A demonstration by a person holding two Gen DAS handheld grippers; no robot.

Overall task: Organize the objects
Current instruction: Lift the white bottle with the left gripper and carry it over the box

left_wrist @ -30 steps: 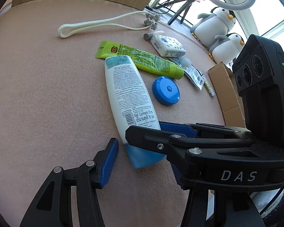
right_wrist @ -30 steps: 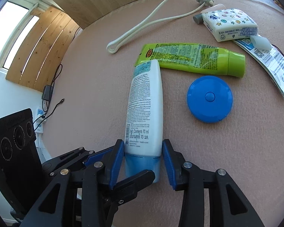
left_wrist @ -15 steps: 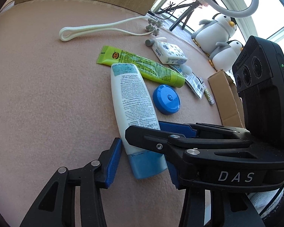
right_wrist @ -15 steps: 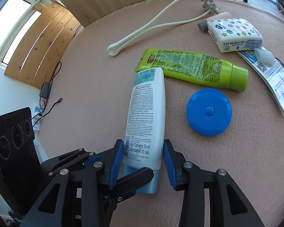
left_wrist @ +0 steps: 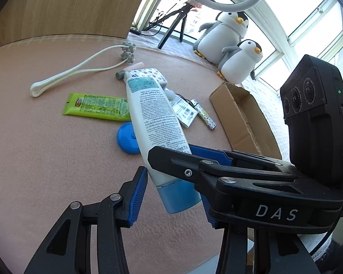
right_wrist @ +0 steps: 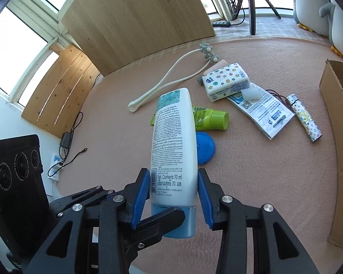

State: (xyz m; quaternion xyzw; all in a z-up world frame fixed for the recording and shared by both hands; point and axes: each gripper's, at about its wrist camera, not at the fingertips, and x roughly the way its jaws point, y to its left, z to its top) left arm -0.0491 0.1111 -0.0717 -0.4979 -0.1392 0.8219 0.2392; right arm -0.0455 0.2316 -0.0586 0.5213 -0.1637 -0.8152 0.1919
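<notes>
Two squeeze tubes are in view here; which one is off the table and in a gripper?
The white tube with the blue cap, clamped between the right gripper pads. The green tube lies flat on the pink table, ungripped.

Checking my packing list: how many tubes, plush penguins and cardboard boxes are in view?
Tubes: 2, white tube and green tube
Plush penguins: 2, big penguin and small penguin
Cardboard box: 1
Total: 5
</notes>
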